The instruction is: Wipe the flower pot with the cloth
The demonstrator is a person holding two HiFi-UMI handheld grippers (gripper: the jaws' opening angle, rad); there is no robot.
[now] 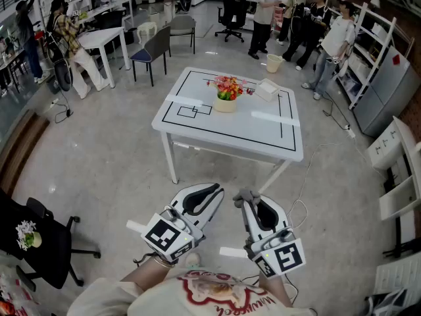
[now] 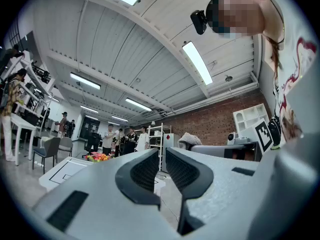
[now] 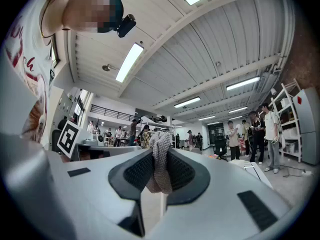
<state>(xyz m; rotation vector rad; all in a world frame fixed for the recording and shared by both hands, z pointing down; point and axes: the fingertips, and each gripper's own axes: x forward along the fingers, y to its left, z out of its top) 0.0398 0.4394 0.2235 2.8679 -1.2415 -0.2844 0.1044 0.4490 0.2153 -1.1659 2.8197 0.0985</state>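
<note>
- The white table (image 1: 250, 133), marked with black lines, stands well ahead of both tools, beyond their jaw tips and across a stretch of bare floor.
- The left gripper (image 1: 212, 191) is held out roughly level, just beside the right one and pointing toward the table. In the left gripper view its jaws are drawn together with only a thin slit between the dark pads, and nothing sits between them.
- The right gripper (image 3: 160, 159) is likewise held roughly level, aimed at the table. Its jaws are closed tight on a bunched piece of fabric.
- The flower pot (image 1: 225, 104), pale and round with red and yellow flowers (image 1: 228, 86) standing in it, sits near the middle of the table, far in front of both tools and touched by neither.
- A small white box (image 1: 268, 89) lies on the table just right of the pot, equally far from the jaws.
- The cloth (image 3: 160, 165), grey and knitted, is pinched between the right gripper's pads, a fold poking out above the jaw tips and an end hanging below.
</note>
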